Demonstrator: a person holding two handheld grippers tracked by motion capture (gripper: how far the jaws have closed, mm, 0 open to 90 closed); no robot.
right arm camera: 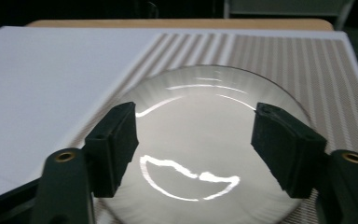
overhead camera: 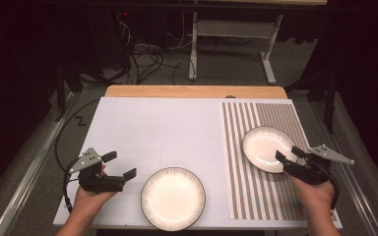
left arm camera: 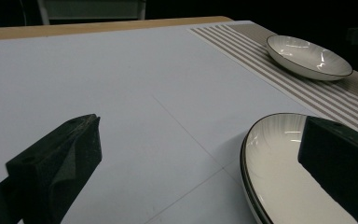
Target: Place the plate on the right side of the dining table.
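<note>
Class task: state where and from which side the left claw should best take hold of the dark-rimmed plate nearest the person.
Probably the raised left rim of the dark-rimmed plate, approached level from the left claw side; the rim lifts off the mat, letting one jaw slip under.

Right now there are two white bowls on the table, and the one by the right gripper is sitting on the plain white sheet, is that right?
Not quite. The bowl by the right gripper sits on the striped mat, not the plain white sheet; the high view shows it. Two white bowls is correct.
</note>
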